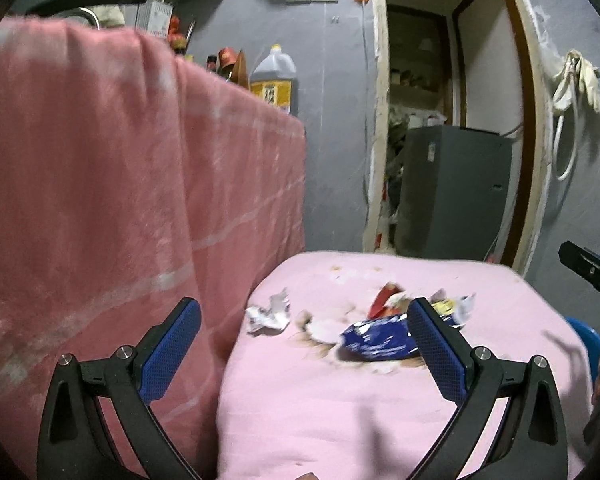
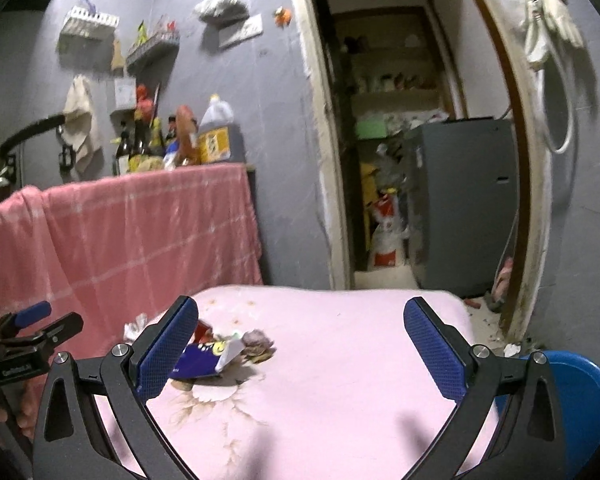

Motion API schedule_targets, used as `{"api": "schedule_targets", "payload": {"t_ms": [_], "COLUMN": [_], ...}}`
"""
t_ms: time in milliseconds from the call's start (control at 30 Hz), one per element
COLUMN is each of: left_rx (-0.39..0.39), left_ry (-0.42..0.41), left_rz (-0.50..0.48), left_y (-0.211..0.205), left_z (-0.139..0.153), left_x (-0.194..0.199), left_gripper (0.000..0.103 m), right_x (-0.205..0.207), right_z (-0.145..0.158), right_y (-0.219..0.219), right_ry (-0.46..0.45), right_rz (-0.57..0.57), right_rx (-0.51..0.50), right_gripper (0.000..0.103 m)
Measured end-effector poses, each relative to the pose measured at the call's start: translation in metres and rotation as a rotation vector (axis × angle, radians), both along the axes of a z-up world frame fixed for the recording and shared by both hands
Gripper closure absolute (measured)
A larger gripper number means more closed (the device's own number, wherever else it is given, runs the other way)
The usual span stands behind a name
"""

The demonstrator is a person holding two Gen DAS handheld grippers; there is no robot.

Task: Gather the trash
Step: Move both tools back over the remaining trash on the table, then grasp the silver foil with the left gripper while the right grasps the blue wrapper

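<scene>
Trash lies on a pink-covered surface (image 1: 340, 400): a crumpled white paper (image 1: 269, 314), a blue snack wrapper (image 1: 376, 338) and red and yellow wrappers (image 1: 388, 296) behind it. My left gripper (image 1: 304, 336) is open above the surface's near left part, its right finger just in front of the blue wrapper. My right gripper (image 2: 300, 338) is open too, over the pink surface (image 2: 340, 380). The blue wrapper (image 2: 202, 360) sits just beyond its left finger, with a crumpled purplish scrap (image 2: 258, 344) beside it. Neither gripper holds anything.
A pink checked cloth (image 1: 120, 200) drapes a counter on the left, with bottles and an oil jug (image 1: 274, 78) on top. A blue bin (image 2: 580, 392) stands low at the right. Behind is a doorway with a grey appliance (image 1: 456, 188). The other gripper (image 2: 24, 340) shows at left.
</scene>
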State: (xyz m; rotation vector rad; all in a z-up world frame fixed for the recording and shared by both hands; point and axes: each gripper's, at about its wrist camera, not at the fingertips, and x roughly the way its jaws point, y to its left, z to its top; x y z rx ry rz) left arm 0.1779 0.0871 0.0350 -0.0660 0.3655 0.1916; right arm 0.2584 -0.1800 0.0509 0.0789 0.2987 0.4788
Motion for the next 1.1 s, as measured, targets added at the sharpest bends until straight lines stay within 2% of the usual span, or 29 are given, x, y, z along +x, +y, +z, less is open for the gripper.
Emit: {"api": "schedule_targets", "payload": {"t_ms": [267, 367, 567, 667, 867, 1100], "left_rx": [-0.037, -0.053, -0.103, -0.122, -0.158, -0.215], "left_ry": [0.076, 0.103, 0.155, 0.196, 0.271, 0.299], "left_rz": [-0.004, -0.013, -0.041, -0.054, -0.079, -0.101], "left_y": [0.023, 0.027, 0.038, 0.044, 0.051, 0.058], "left_z": [-0.016, -0.019, -0.023, -0.026, -0.035, -0.041], "left_x": [0.022, 0.032, 0.056, 0.069, 0.085, 0.091], "left_gripper": [0.003, 0.003, 0.013, 0.016, 0.032, 0.036], "right_x": [0.027, 0.033, 0.042, 0.048, 0.054, 0.057], "right_z": [-0.020, -0.028, -0.038, -0.042, -0.051, -0.054], "right_y": [0.041, 0.052, 0.065, 0.071, 0.083, 0.088], "right_ry": [0.134, 0.176, 0.237, 0.264, 0.310, 0.336], "right_rz": [0.097, 0.127, 0.177, 0.199, 0.225, 0.252], "right_rx": [-0.085, -0.111, -0.137, -0.146, -0.184, -0.182], "right_gripper": [0.000, 0.005, 0.016, 0.018, 0.030, 0.039]}}
